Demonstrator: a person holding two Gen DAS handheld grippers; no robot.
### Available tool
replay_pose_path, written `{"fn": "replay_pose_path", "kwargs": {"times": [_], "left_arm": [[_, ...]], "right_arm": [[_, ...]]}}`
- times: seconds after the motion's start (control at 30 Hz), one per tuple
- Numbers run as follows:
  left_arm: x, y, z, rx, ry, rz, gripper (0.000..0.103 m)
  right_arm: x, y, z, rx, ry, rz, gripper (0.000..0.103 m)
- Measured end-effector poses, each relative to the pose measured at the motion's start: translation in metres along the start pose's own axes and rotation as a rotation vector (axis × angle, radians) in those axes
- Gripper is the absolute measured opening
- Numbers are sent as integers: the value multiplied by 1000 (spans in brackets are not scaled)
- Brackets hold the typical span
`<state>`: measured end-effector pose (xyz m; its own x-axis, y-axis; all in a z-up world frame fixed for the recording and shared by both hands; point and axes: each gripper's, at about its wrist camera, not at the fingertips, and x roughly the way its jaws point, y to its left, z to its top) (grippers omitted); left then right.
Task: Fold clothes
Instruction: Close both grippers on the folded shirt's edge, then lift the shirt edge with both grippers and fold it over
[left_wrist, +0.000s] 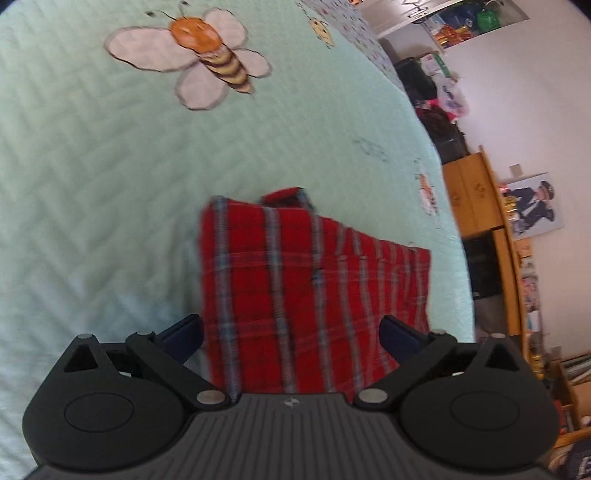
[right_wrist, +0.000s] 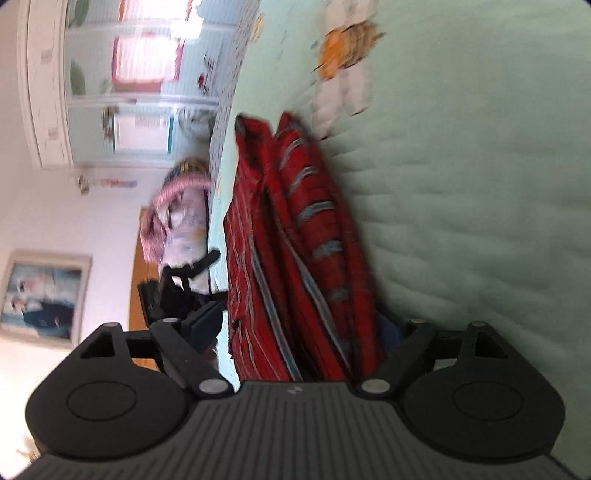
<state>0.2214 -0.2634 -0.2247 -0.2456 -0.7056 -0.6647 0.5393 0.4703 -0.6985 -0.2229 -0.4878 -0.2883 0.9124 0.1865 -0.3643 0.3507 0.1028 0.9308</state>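
Observation:
A red plaid garment (left_wrist: 295, 280), folded into a rectangle, lies on the mint-green quilted bedspread (left_wrist: 110, 192). My left gripper (left_wrist: 291, 332) stands open wide over the garment's near edge, and the cloth runs between its dark blue fingertips (left_wrist: 184, 332). In the right wrist view the same garment (right_wrist: 295, 240) shows edge-on as several stacked red layers. My right gripper (right_wrist: 299, 325) is open around that folded edge. Its left fingertip (right_wrist: 207, 319) is off the cloth, and its right one is mostly hidden behind the fabric.
A large bee print (left_wrist: 207, 55) marks the bedspread beyond the garment. The bed edge (left_wrist: 454, 229) drops to wooden furniture (left_wrist: 476, 195) and clutter. In the right wrist view a pink-striped bundle (right_wrist: 177, 206) and a black object (right_wrist: 181, 284) sit past the bed's far side.

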Motion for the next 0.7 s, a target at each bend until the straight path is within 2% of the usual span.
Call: {"fn": "replay_pose_path", "kwargs": {"times": [0.1, 0.17, 0.23, 0.37, 0.43, 0.47, 0.5, 0.6, 0.7], "left_arm": [[7, -2, 2, 15, 6, -13, 98], [8, -4, -1, 29, -5, 9, 87], [3, -1, 0, 19, -12, 33, 65], [-4, -1, 1, 12, -19, 52, 51], [-4, -7, 1, 33, -23, 69, 47], [-4, -9, 2, 41, -25, 74, 46], [-4, -8, 2, 46, -28, 74, 44], [-4, -6, 2, 40, -41, 59, 41], [-5, -4, 0, 34, -60, 58, 36]], "right_arm": [[12, 11, 5, -44, 40, -24, 90], [13, 14, 5, -56, 52, -37, 90], [15, 17, 6, -68, 64, -49, 90], [19, 25, 4, -104, 83, -86, 90], [19, 28, 2, -118, 81, -104, 84], [18, 27, 1, -121, 77, -120, 69], [17, 26, 0, -125, 72, -137, 59], [12, 21, -3, -122, 51, -137, 47], [12, 24, -10, -150, 27, -143, 43]]}}
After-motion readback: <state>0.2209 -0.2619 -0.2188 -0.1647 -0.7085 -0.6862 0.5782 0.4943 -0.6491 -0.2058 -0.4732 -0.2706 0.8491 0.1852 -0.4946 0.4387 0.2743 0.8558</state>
